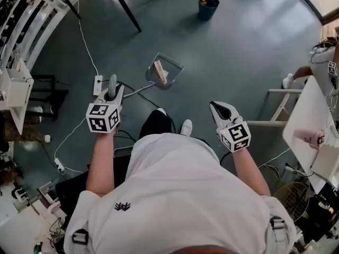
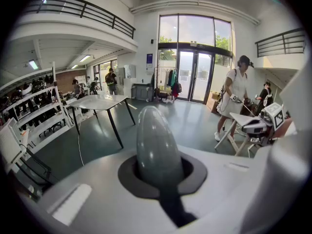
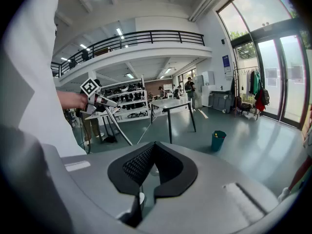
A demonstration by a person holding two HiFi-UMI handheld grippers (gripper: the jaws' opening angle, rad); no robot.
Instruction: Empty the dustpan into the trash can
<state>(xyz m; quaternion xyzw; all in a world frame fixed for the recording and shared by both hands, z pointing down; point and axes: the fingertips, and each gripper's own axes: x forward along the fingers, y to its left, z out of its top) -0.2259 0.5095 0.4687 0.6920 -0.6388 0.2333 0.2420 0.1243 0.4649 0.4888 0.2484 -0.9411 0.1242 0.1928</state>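
- Left gripper [image 1: 112,93]: jaws clamped on the grey handle [image 2: 157,147] of the dustpan [image 1: 172,66].
- Dustpan: ahead of the person's shoes, with a tan scrap [image 1: 159,72] inside.
- Right gripper [image 1: 222,110]: jaws together, holding nothing.
- Trash can [image 1: 208,7]: teal, well apart from the dustpan, farther across the floor.

Two tongs, left tongs [image 1: 112,90] and right tongs [image 1: 219,108], one dustpan [image 1: 174,66], one trash can [image 1: 206,14]

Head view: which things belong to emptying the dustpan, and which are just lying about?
Part of the job: dustpan, its handle clamped in the left gripper, trash can.

Just lying about: power strip, white cable, table.
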